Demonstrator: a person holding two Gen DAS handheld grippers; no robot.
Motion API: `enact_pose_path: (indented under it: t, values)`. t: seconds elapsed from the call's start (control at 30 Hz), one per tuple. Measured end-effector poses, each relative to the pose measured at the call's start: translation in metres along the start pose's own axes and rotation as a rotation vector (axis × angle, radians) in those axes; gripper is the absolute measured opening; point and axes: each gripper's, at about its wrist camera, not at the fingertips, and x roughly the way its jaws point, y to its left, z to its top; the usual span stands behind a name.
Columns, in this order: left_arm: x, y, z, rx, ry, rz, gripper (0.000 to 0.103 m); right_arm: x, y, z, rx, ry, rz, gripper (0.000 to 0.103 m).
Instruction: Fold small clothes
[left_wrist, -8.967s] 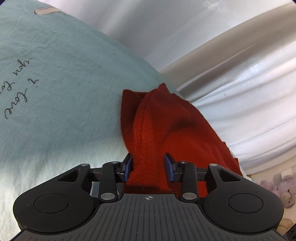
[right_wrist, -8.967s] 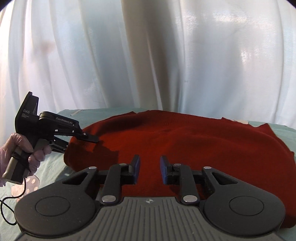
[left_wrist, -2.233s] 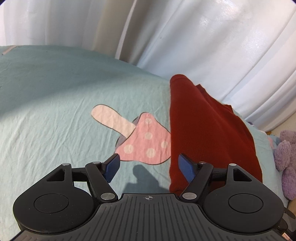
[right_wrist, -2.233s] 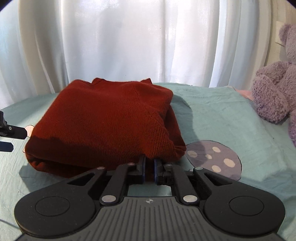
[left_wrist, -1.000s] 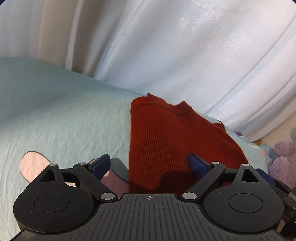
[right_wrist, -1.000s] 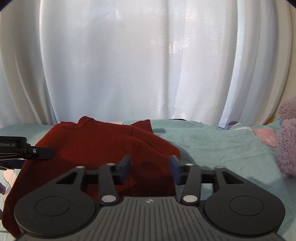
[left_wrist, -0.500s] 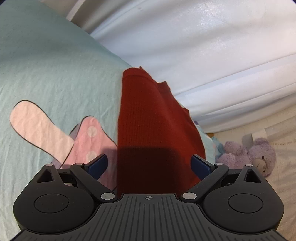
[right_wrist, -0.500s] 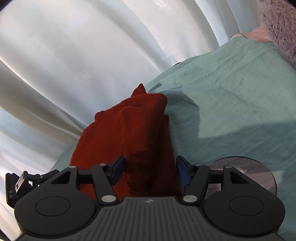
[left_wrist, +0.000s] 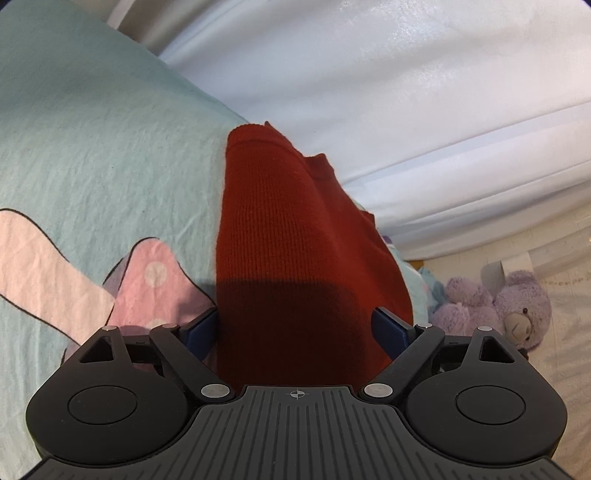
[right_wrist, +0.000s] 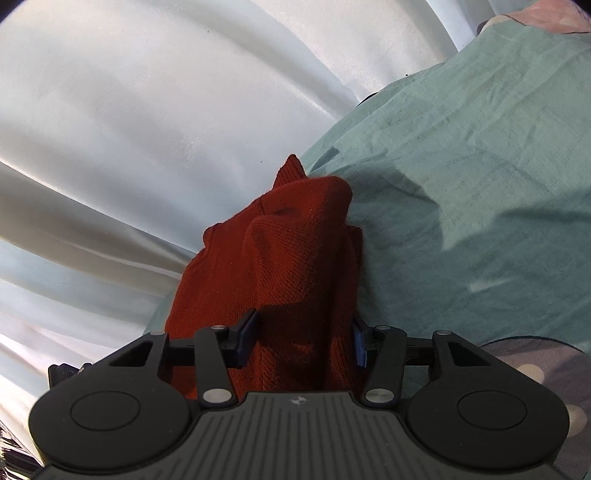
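Note:
A folded dark red knit sweater (left_wrist: 295, 236) lies on a pale teal bedsheet (left_wrist: 92, 147). My left gripper (left_wrist: 301, 328) is open, its blue pads either side of the sweater's near end, the fabric between the jaws. In the right wrist view the same sweater (right_wrist: 288, 258) runs away from me as a thick folded stack. My right gripper (right_wrist: 303, 339) is open, its jaws straddling the stack's near end. Whether the pads touch the fabric I cannot tell.
White curtains (left_wrist: 406, 92) hang behind the bed. A pink mushroom print (left_wrist: 147, 280) is on the sheet left of the sweater. A purple plush bear (left_wrist: 509, 306) sits at the right. A grey spotted print (right_wrist: 535, 369) lies on the sheet at the lower right of the right wrist view.
Both grippers opened, tilted and moved in over opposite ends of the folded sweater. In the last half second both edged a little closer, the fabric now deeper between the jaws.

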Motion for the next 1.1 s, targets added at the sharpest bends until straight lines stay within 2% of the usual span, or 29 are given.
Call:
enact_pose_path:
  t: [0.13,0.37,0.47,0.57,0.73,0.87,0.97,1.0,1.07,1.1]
  values:
    - [0.006,-0.010,-0.002,0.053,-0.004,0.042,0.090,0.008,-0.001,0.001,0.020,0.014,0.023,0.043]
    - [0.012,-0.022,-0.010,0.122,-0.039,0.132,0.069,0.012,0.005,-0.002,0.000,0.006,0.001,0.036]
    - [0.007,-0.022,-0.012,0.121,-0.056,0.122,0.059,0.011,0.010,-0.004,-0.006,-0.004,-0.009,0.032]
    - [-0.002,-0.026,-0.014,0.121,-0.071,0.108,0.054,0.009,0.021,-0.008,-0.022,-0.014,-0.020,0.029]
    - [-0.031,-0.035,-0.019,0.140,-0.084,0.077,0.052,0.000,0.054,-0.014,-0.065,-0.010,0.043,0.028]
    - [-0.082,-0.031,-0.030,0.129,-0.132,0.079,0.052,0.012,0.093,-0.035,-0.139,0.070,0.088,0.028]
    - [-0.117,-0.013,-0.039,0.080,-0.144,0.148,0.055,0.027,0.114,-0.056,-0.195,0.133,0.120,0.028]
    - [-0.125,-0.005,-0.042,0.075,-0.139,0.195,0.057,0.033,0.121,-0.062,-0.233,0.140,0.109,0.029]
    - [-0.134,0.008,-0.048,0.087,-0.115,0.335,0.062,0.045,0.125,-0.071,-0.241,0.155,0.074,0.039]
    - [-0.138,0.015,-0.050,0.086,-0.112,0.403,0.062,0.047,0.128,-0.073,-0.257,0.152,0.013,0.042]
